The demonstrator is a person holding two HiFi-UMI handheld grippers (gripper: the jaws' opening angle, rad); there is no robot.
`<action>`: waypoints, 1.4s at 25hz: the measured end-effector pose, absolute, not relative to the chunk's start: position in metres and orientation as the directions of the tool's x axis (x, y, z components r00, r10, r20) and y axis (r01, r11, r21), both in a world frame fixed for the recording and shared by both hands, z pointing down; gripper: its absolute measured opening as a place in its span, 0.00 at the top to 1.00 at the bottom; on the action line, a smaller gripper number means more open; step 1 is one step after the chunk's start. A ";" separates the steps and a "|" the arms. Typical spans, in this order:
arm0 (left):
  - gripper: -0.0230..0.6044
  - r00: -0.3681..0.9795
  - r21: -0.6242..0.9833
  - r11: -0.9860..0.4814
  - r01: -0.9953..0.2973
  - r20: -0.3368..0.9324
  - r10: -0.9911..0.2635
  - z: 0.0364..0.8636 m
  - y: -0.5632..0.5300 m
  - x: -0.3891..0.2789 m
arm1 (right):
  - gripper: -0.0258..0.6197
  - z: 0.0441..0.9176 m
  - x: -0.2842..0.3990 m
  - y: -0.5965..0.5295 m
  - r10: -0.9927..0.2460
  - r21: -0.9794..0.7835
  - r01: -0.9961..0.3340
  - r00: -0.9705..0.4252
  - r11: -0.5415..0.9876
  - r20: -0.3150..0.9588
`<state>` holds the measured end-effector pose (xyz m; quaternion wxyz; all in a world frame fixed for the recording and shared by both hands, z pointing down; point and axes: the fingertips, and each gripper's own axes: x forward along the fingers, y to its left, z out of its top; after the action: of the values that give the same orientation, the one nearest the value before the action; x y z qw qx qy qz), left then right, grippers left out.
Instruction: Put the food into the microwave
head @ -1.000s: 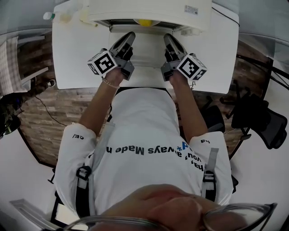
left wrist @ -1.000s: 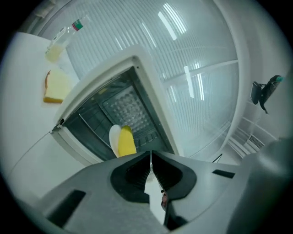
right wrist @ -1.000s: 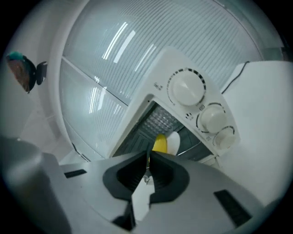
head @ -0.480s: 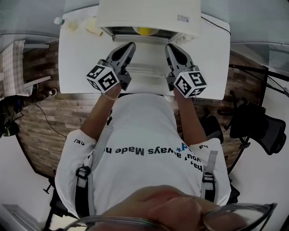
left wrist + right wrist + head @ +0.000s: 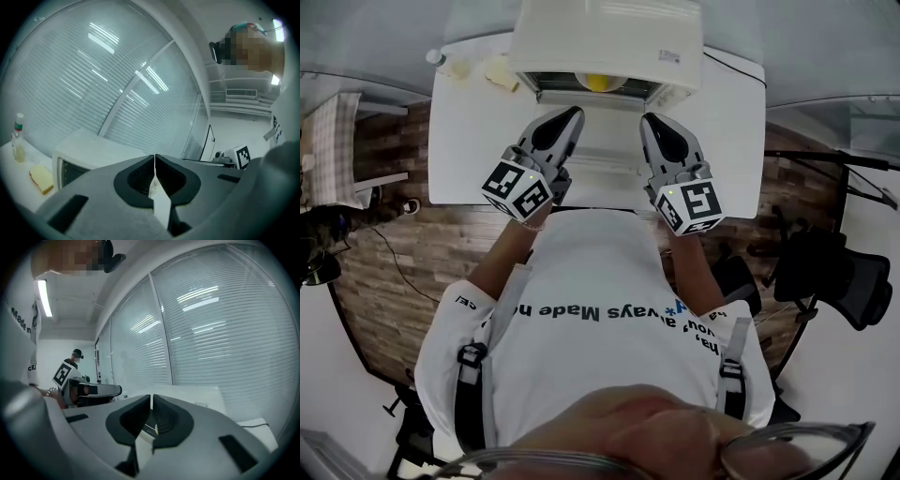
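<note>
You hold two: grey left tool (image 5: 572, 114) and grey right tool (image 5: 649, 120), each with jaws pressed together on nothing. One yellow food piece (image 5: 601, 82) sits inside one white microwave (image 5: 609, 37). Both tools have drawn back toward you.

Left gripper (image 5: 570, 116) and right gripper (image 5: 649, 122) side by side, arms (image 5: 508, 246) stretched forward, fingers (image 5: 137, 177) pressed together

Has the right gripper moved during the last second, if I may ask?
Yes. The right gripper has drawn back from the microwave toward the near edge of the table.
</note>
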<state>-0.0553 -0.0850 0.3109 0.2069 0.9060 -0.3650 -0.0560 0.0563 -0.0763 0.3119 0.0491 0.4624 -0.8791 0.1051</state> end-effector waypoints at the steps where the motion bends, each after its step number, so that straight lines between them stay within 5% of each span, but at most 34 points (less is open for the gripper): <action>1: 0.94 0.724 0.388 -0.655 -0.648 0.050 -0.688 0.305 -0.083 -0.055 | 0.93 0.306 0.056 -0.074 -0.804 -0.124 -0.824 -0.566 0.552 0.181; 12: 0.94 0.669 0.177 -0.653 -0.736 0.045 -0.742 0.252 -0.062 -0.057 | 0.93 0.254 0.063 -0.049 -0.836 -0.024 -0.847 -0.529 0.531 0.149; 35: 0.94 0.655 0.161 -0.646 -0.746 0.001 -0.756 0.232 -0.049 -0.056 | 0.93 0.224 0.065 -0.033 -0.848 -0.009 -0.853 -0.519 0.522 0.108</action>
<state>-0.0562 -0.0493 0.2322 0.0735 0.9067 -0.4140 -0.0332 0.0648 -0.0330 0.2244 0.0451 0.4881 -0.8711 0.0307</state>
